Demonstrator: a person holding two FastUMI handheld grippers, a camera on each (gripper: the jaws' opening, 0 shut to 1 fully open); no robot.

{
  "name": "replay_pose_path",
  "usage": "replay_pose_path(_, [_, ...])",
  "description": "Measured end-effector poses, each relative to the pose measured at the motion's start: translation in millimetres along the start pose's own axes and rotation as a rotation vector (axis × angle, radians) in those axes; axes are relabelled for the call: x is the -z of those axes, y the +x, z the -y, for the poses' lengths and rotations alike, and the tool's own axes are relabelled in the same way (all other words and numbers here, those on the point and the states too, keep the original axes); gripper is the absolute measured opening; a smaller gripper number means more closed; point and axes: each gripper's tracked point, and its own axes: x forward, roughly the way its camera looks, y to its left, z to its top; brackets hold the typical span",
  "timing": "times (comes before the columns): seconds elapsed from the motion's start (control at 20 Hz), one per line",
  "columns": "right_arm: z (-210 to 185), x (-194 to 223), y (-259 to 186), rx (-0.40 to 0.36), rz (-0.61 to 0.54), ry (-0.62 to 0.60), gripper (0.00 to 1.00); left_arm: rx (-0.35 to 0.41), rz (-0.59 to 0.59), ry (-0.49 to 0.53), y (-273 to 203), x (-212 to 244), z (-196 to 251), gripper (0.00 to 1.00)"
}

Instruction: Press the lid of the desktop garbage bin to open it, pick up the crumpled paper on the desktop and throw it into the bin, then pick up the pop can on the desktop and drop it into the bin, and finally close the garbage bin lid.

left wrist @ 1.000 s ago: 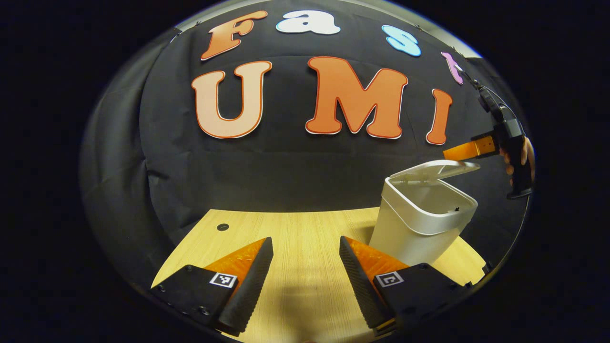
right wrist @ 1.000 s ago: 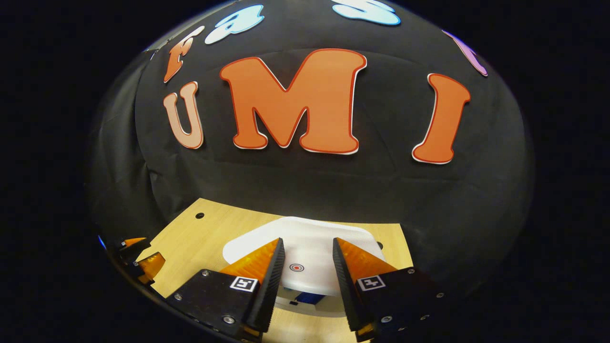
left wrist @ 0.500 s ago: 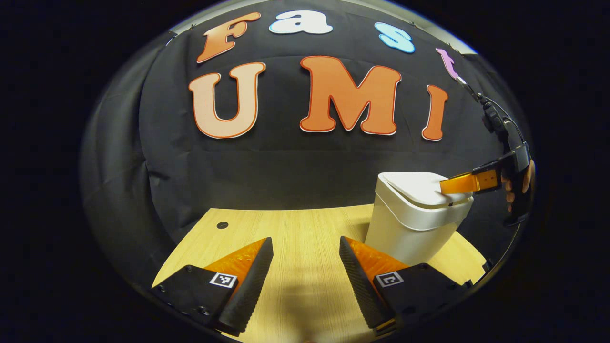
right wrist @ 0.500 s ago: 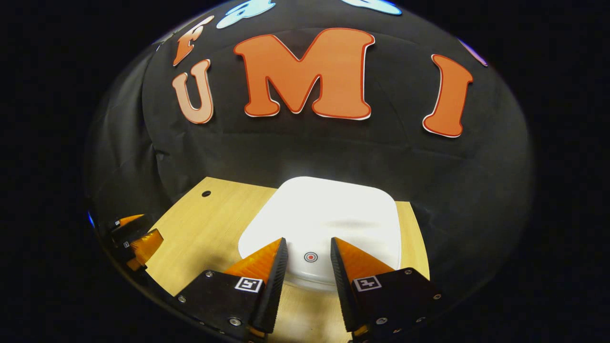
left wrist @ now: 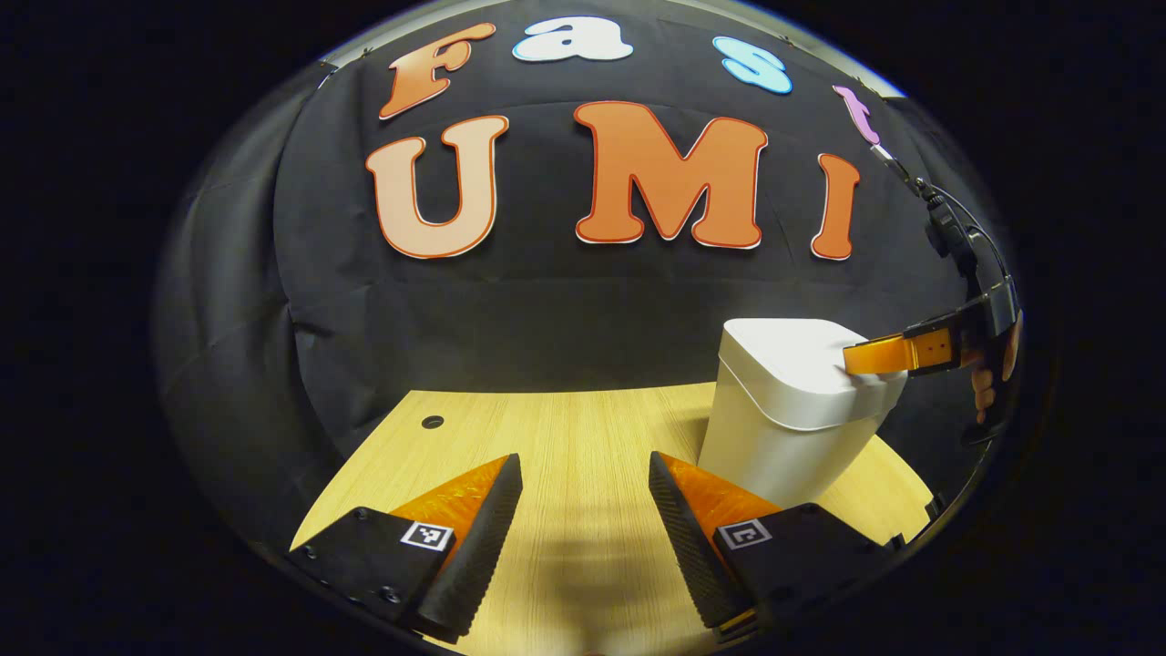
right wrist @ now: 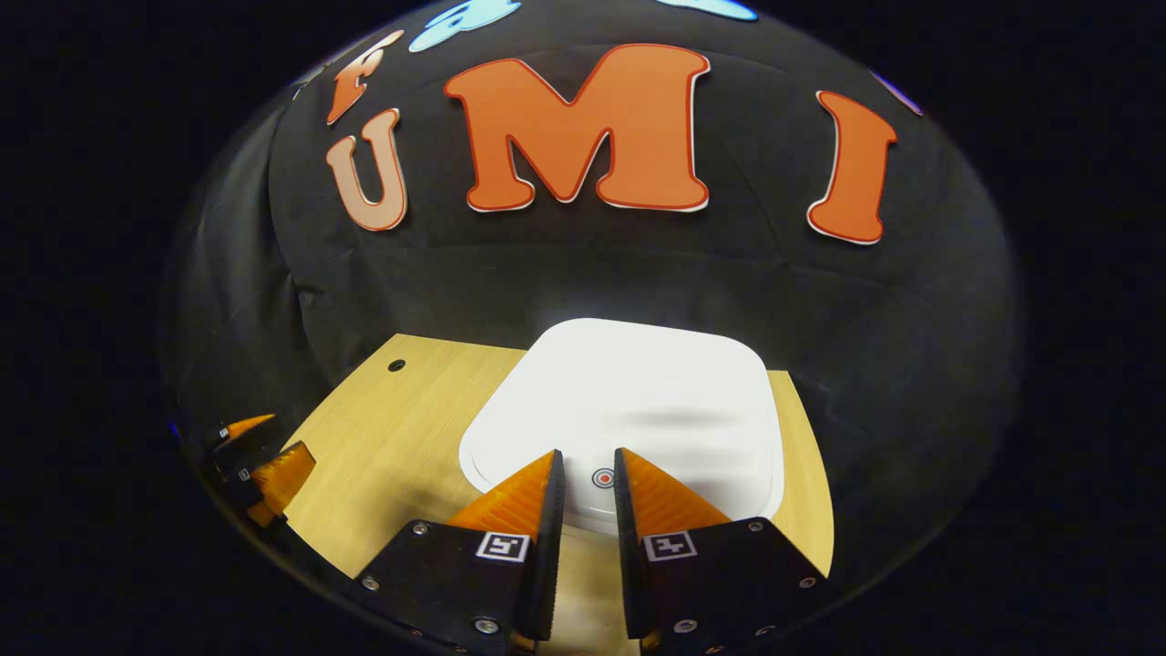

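Note:
The white garbage bin (left wrist: 783, 437) stands on the right of the wooden table (left wrist: 547, 428), its lid (left wrist: 783, 339) lying flat and closed. My right gripper (left wrist: 849, 358) rests its fingertips on the lid's near edge. In the right gripper view the lid (right wrist: 638, 401) spreads out just below, and a red target dot (right wrist: 602, 477) sits between the tips of my right gripper (right wrist: 588, 456), whose fingers stand a narrow gap apart with nothing between them. My left gripper (left wrist: 583, 460) hovers open over bare table, left of the bin.
A small round hole (left wrist: 432, 422) marks the table's far left corner. A hand (left wrist: 988, 387) holds the right gripper's handle at the right edge, with a cable running up. The left gripper (right wrist: 264, 456) shows at the far left of the right gripper view.
The lid went from raised to flat and closed as my right gripper pushed it down. The right gripper's fingers have drawn closer together. My left gripper has barely moved.

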Motion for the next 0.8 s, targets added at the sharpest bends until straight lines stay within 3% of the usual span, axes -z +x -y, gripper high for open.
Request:
replay_pose_path(0.1, [-1,-2,-4,-0.009,0.019,-0.028,0.29,-0.016,0.018,0.001,-2,-9,-2,0.9])
replay_pose_path(0.35, [-3,-4,-8,-0.012,0.07,-0.101,0.32,-0.043,0.11,-0.016,-11,-52,-22,0.9])
replay_pose_path(0.55, [-7,-10,-15,0.017,0.08,-0.051,0.46,-0.037,0.177,-0.003,-14,-80,-45,0.9])
replay_pose_path(0.8, [-39,-43,-32,0.03,0.224,-0.052,0.63,-0.033,0.246,0.044,-19,-112,-79,0.9])
